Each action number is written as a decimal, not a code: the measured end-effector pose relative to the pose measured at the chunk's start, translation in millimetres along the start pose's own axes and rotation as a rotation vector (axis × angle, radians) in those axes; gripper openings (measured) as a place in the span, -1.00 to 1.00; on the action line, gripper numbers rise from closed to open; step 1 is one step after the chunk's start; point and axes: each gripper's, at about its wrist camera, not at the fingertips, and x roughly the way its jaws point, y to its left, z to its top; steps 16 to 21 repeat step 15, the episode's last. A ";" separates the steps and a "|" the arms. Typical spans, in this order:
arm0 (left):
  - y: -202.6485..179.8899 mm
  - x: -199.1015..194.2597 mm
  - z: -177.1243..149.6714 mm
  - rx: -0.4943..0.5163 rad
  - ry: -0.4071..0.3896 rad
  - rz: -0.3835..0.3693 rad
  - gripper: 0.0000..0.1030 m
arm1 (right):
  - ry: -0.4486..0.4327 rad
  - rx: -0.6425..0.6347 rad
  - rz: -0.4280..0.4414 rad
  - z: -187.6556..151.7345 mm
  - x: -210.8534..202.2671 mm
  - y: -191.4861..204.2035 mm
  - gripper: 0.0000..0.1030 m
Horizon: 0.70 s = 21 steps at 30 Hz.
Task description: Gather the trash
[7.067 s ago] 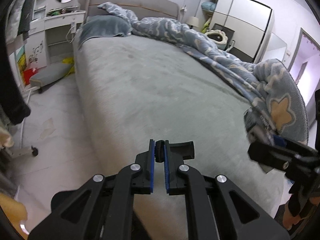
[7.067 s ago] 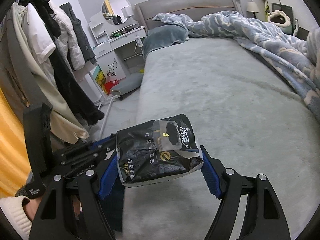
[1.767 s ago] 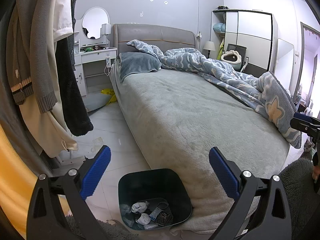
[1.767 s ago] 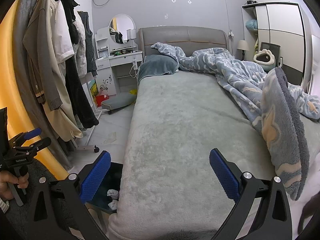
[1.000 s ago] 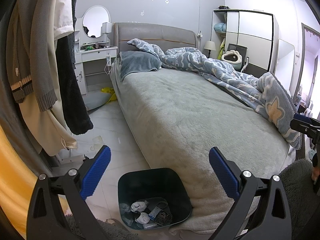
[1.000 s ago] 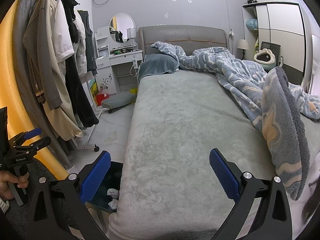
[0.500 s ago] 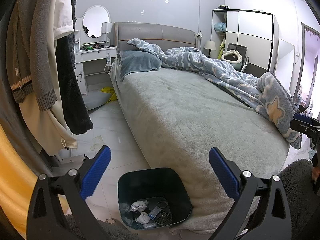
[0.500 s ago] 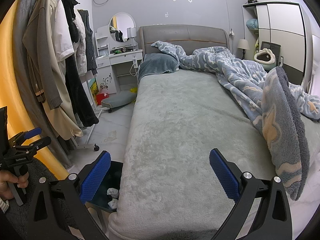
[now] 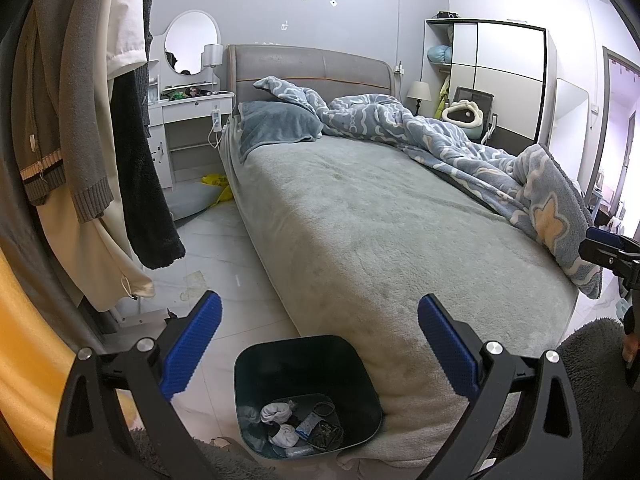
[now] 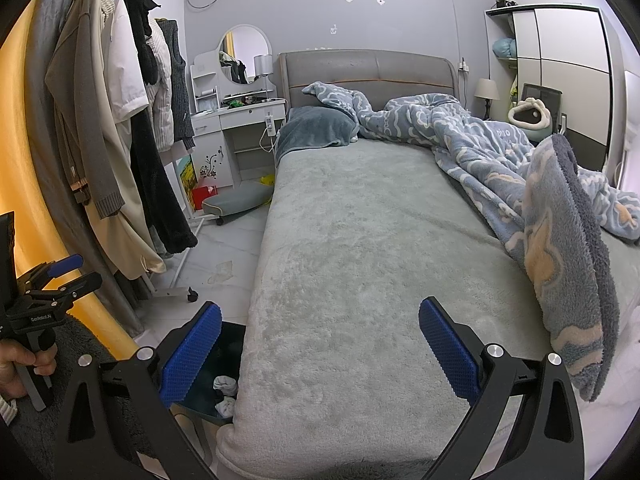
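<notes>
Both left tool point(image 9: 318, 344) and right tool point(image 10: 320, 346) gape empty; square dark bin point(image 9: 304, 364) beside plush bed point(image 9: 380, 220)

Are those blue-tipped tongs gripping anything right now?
No, nothing is held. The left tongs stand wide open above the dark bin, and the right tongs stand wide open over the bed.
</notes>
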 end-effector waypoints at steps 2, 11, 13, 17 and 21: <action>0.4 -0.1 0.3 0.000 0.000 0.000 0.94 | 0.001 0.000 0.000 0.0 0.7 0.1 0.94; -4.3 0.5 -4.3 -0.001 0.006 0.008 0.94 | 0.001 -0.001 0.000 0.4 0.2 -0.5 0.94; -4.7 0.5 -5.1 -0.002 0.006 0.008 0.94 | 0.001 -0.001 0.000 0.4 0.4 -0.4 0.94; -4.8 0.4 -5.2 -0.002 0.006 0.007 0.94 | 0.002 -0.001 0.000 0.6 -0.1 -0.6 0.94; -4.8 0.4 -5.2 -0.002 0.006 0.007 0.94 | 0.002 -0.001 0.000 0.6 -0.1 -0.6 0.94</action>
